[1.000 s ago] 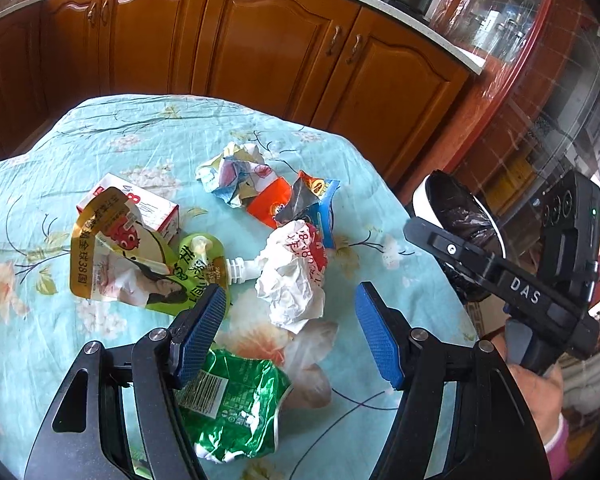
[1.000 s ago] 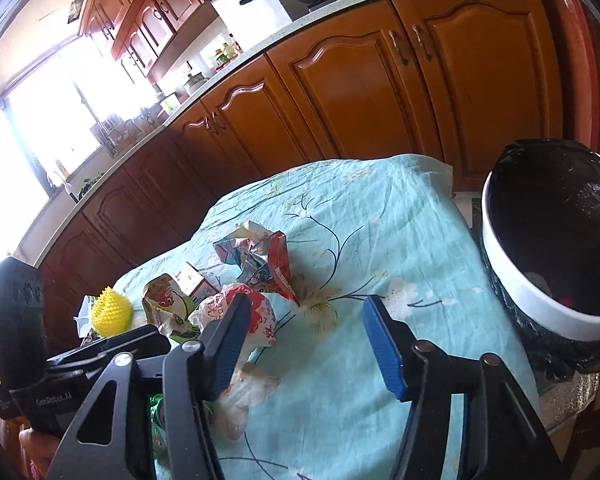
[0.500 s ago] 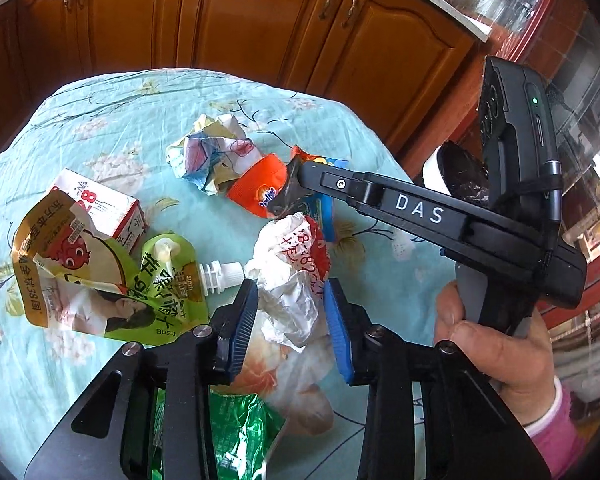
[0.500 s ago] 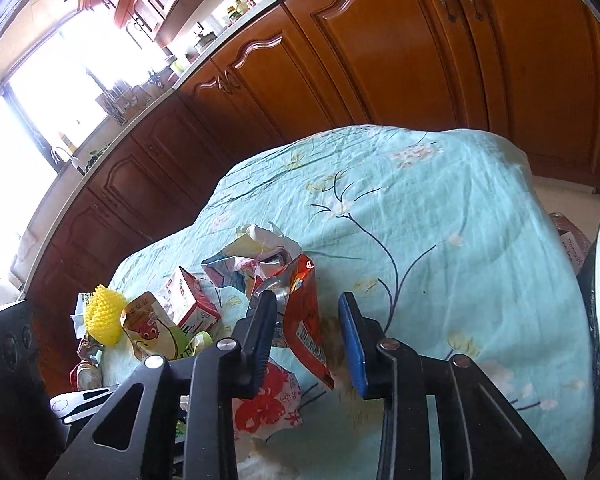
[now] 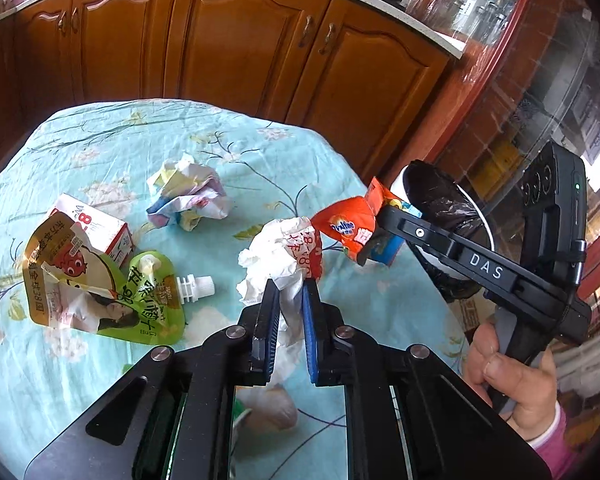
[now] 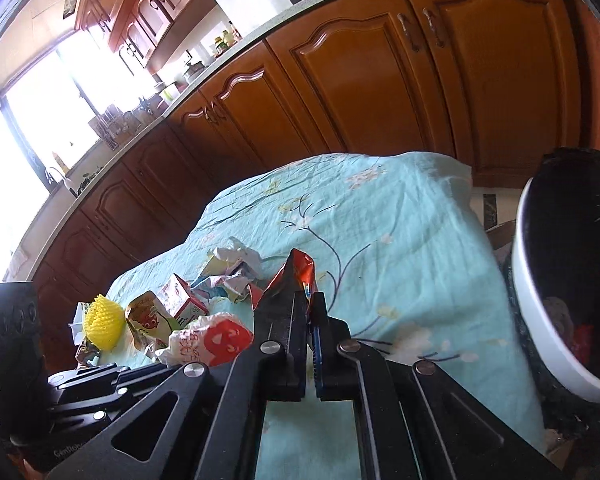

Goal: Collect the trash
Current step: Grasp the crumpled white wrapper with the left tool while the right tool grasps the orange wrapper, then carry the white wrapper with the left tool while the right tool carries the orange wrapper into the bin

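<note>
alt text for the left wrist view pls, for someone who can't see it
The left claw is shut on a crumpled white paper wrapper above a table with a turquoise floral cloth. Beside it, the right claw grips an orange snack packet near a black-lined bin. A milk carton, a green spout pouch and a paper ball remain on the cloth.

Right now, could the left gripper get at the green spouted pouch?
Probably not yet: the left gripper is shut on the crumpled white paper. The green spouted pouch lies uncovered on the tablecloth just beside it, so the path looks free after dropping the paper.
</note>
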